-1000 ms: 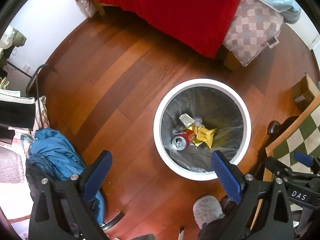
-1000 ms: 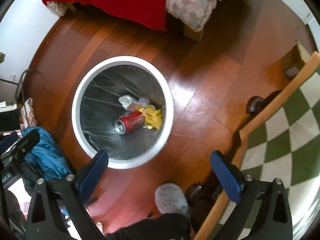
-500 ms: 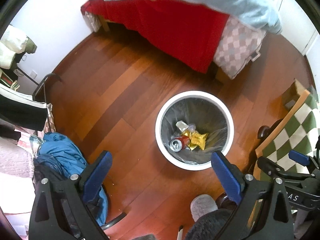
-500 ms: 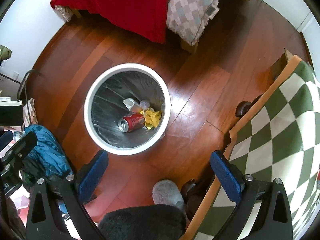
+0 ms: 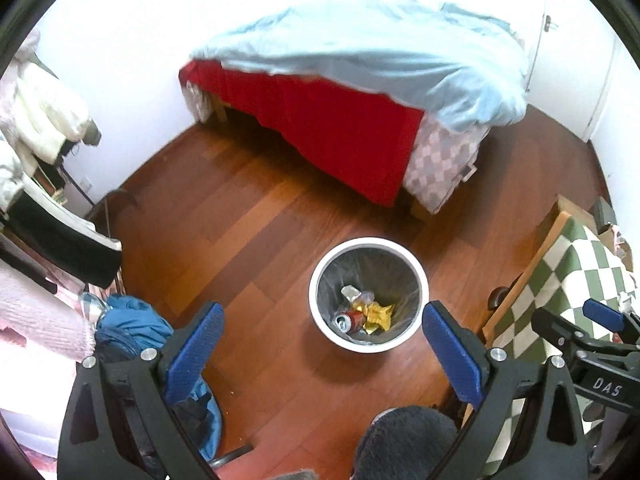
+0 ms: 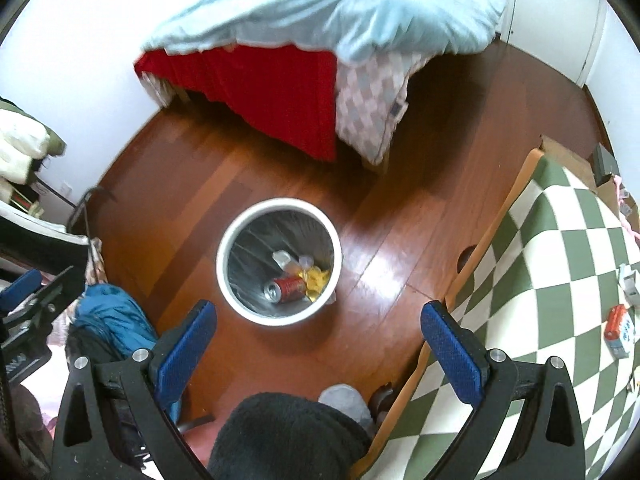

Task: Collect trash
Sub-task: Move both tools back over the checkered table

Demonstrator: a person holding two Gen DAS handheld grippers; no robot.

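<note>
A white round trash bin [image 5: 320, 276] [image 6: 224, 240] with a clear liner stands on the wooden floor. Inside lie a red can [image 5: 349, 319] [image 6: 286, 288], a yellow wrapper [image 5: 380, 314] [image 6: 316, 276] and clear plastic pieces [image 5: 352, 292]. My left gripper [image 5: 322, 344] is open and empty, high above the floor, just near of the bin. My right gripper [image 6: 318, 340] is open and empty, high above the bin's near right. A small red and white packet [image 6: 618, 330] lies on the checkered table at the right.
A bed [image 5: 360, 80] with red sheet and light blue duvet stands at the back. A table with a green-white checkered cloth [image 6: 560, 280] is at the right. Blue clothing [image 5: 128, 324] and a clothes rack are at the left. My slippered foot [image 6: 344, 400] is below.
Both grippers have risen well away from the bin, which now looks smaller. More of the bed and the checkered table has come into view. Both stay open and empty.
</note>
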